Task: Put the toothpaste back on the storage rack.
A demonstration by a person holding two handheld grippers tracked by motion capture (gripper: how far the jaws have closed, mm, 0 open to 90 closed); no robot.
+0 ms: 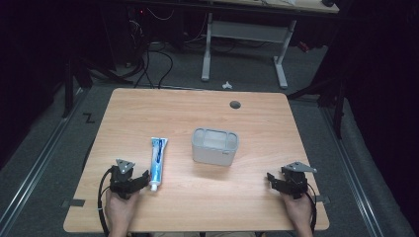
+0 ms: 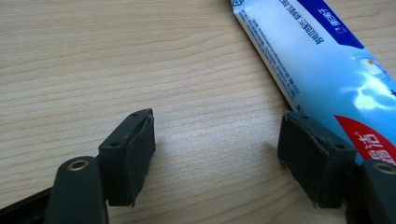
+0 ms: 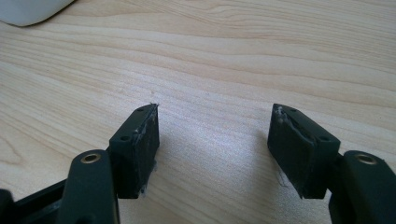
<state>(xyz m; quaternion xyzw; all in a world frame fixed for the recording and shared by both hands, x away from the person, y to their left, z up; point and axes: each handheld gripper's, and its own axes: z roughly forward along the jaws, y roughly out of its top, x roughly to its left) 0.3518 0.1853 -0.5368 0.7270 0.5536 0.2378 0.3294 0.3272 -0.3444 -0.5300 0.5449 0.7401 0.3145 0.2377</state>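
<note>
A blue and white toothpaste tube (image 1: 157,162) lies flat on the wooden table (image 1: 257,118), its cap end toward the person. My left gripper (image 1: 140,180) rests on the table just left of the cap end, held by a hand. In the left gripper view its jaws (image 2: 217,135) stand open over bare wood, and the tube (image 2: 322,60) runs past the outside of the right jaw. A pale grey open container (image 1: 215,146) stands at the table's middle. My right gripper (image 1: 272,179) sits at the front right, open, with bare wood between its jaws (image 3: 215,126).
A round cable hole (image 1: 235,104) sits near the table's far edge. The corner of the grey container (image 3: 32,9) shows at the top left of the right gripper view. Beyond the table stand a white desk frame (image 1: 244,34) and floor cables.
</note>
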